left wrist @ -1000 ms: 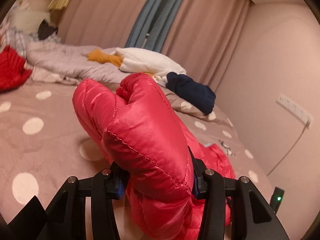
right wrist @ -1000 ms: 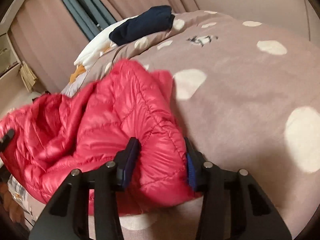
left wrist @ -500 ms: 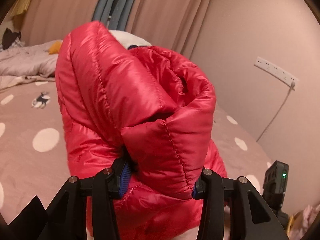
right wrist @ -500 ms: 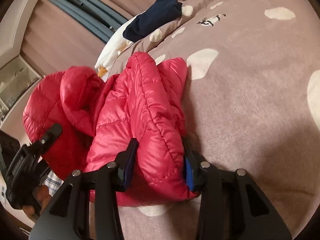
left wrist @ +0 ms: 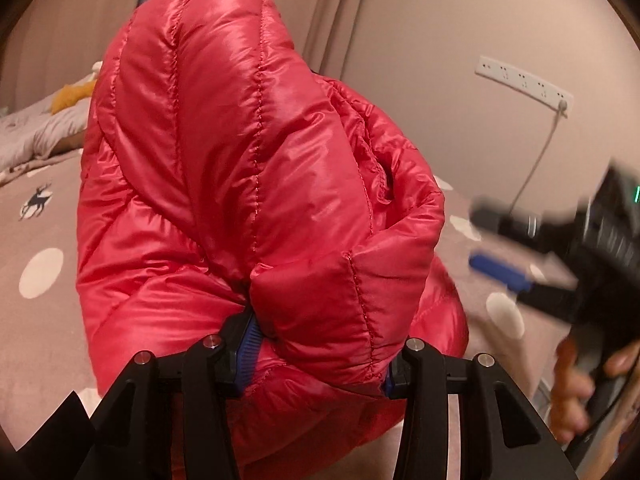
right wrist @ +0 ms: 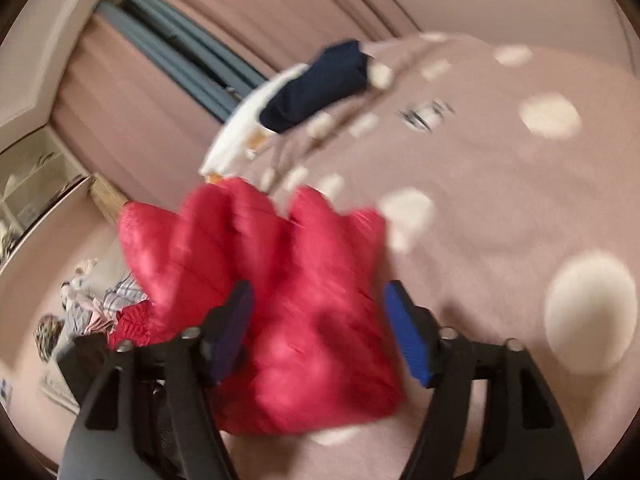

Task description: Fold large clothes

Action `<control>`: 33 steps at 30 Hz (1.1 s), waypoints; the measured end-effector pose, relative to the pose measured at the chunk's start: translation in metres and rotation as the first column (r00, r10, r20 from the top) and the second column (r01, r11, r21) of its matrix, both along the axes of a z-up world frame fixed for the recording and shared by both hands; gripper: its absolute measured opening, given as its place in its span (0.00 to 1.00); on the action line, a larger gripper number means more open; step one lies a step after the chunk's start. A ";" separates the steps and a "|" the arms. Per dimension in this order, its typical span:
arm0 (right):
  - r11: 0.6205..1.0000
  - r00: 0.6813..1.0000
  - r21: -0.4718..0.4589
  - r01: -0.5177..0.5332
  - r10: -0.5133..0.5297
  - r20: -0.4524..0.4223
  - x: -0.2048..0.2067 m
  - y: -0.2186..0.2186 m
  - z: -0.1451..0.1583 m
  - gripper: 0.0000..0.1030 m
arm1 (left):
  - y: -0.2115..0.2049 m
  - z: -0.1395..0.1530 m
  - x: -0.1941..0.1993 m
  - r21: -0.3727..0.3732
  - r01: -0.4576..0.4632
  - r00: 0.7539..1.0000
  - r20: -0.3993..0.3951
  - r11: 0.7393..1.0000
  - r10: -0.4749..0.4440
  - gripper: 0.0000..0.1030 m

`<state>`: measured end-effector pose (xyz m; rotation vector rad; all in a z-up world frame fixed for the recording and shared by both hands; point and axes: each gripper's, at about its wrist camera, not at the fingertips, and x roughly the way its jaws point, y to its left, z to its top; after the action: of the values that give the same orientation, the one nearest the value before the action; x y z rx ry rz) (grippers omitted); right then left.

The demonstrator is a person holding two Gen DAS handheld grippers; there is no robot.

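The left tool (left wrist: 320, 356) is gripping a bunched jacket (left wrist: 256, 184) over the bed (left wrist: 44, 320); the right tool (right wrist: 320, 332), at three o'clock, is just opening, released; folding is looking half done.

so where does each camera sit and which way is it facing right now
Left wrist: on the left tool, looking along its fingers, shut on the shiny red quilted puffer jacket; the right tool and a hand show at right.
Right wrist: on the right tool, jaws just opened and clear of the jacket, facing down at the brown spotted bedspread.
Both share the jacket and bedspread.
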<state>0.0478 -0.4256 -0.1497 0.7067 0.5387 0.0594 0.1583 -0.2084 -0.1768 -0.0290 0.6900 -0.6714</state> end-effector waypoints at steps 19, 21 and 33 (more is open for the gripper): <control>0.989 0.993 -0.104 -0.108 0.102 -0.055 0.052 0.044 -0.010 0.10 | 0.057 0.044 -0.006 -0.141 -0.023 0.986 -0.168 0.990 -0.001 0.44; 0.991 0.994 -0.095 -0.089 0.083 -0.064 0.049 0.036 -0.014 0.10 | 0.072 0.058 -0.020 -0.223 -0.035 0.992 -0.123 0.974 0.008 0.44; 1.000 0.998 0.014 -0.016 0.017 -0.062 0.020 -0.004 -0.057 0.08 | 0.136 0.027 0.058 -0.106 -0.370 0.926 -0.118 0.923 0.358 0.55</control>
<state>0.0674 -0.4298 -0.2071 0.7188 0.6045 0.0564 0.2160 -0.0721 -0.1503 -0.3030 0.7101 -0.3545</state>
